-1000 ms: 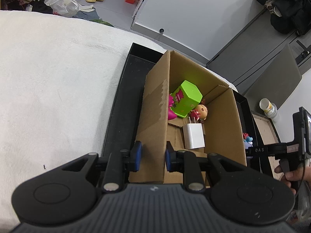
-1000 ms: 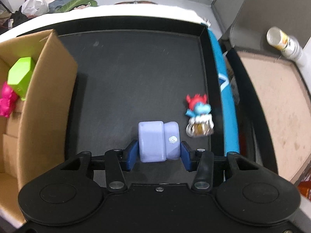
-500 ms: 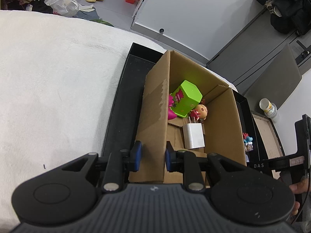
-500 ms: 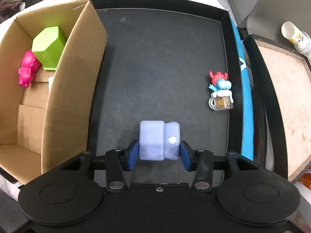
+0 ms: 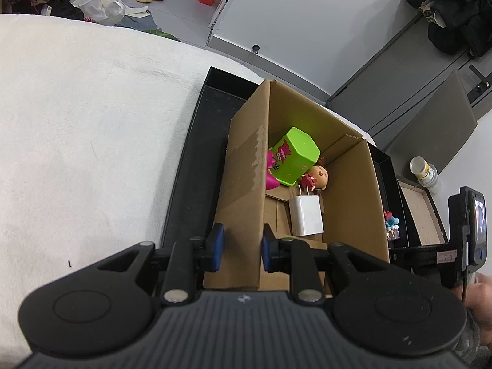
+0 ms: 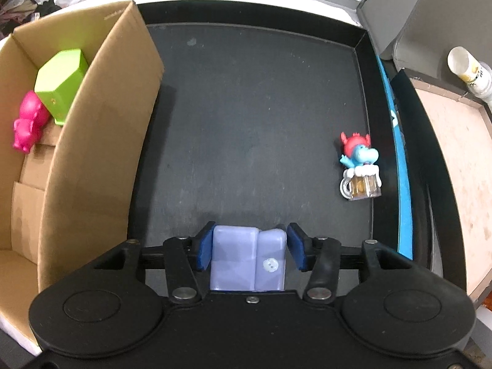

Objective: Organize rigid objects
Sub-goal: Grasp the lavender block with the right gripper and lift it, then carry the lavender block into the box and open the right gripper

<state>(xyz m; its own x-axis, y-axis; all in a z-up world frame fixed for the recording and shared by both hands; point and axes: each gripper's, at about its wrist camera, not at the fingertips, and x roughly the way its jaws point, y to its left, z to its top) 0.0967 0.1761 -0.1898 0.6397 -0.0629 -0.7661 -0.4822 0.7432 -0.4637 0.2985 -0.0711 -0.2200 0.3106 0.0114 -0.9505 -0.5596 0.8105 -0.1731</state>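
The right claw (image 6: 249, 252) holds a pale purple block (image 6: 246, 258) between its blue pads, which press on both of its sides; the block's near end is cut off behind the claw's black body, so its full shape cannot be made out. It hangs over the dark floor of a black tray (image 6: 261, 107). Further out, near the tray's right wall, a small blue and red figure on a clear mug (image 6: 359, 166) stands alone. To the left rises the wall of a cardboard box (image 6: 101, 141), which hides most of what lies inside; only a green hexagonal container (image 6: 60, 83) and a pink toy (image 6: 27, 123) just beside it show in the far corner.

The left claw (image 5: 241, 246) is closed on the left wall of the box (image 5: 243, 190), one pad outside and one inside, near the box's close corner. Past it, on the box floor, lies a white charger (image 5: 306, 216) with its prongs pointing away. Behind that a small doll head (image 5: 318, 175) touches the green container (image 5: 293, 156), and the pink toy (image 5: 270, 172) is mostly hidden by the box wall. Left of the tray spreads a white cloth-covered table (image 5: 92, 138). At the right edge the other claw's handle and the person's hand are cropped.
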